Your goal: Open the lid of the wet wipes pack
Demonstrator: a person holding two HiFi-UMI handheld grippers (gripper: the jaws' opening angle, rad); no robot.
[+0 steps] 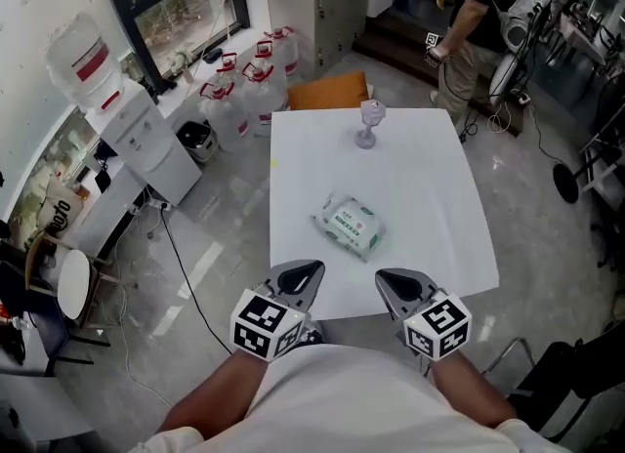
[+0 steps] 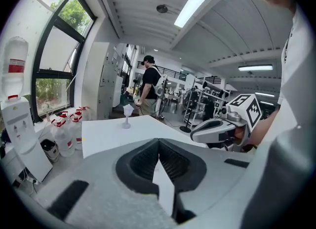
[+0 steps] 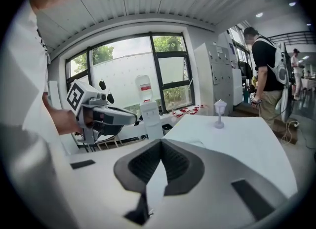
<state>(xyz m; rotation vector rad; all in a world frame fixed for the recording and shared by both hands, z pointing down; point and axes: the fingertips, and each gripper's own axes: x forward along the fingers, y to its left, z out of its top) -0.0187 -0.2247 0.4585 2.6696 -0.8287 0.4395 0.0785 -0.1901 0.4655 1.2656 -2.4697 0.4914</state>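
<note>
White table [image 1: 430,197], wet wipes pack [image 1: 350,224] mid-surface, ahead of left tool [image 1: 302,272] and right tool [image 1: 398,282] (both pressed together, empty)

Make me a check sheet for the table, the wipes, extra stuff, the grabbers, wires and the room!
Surface: white table, mostly bare.
Job's things: wet wipes pack lies flat mid-table, untouched.
Clutter: small goblet upright near the far edge.
Grippers: left gripper and right gripper shut, empty, at the near edge.
Cables: black cable on the floor, left of the table.
Surroundings: water dispenser, water jugs, a person standing beyond.
</note>
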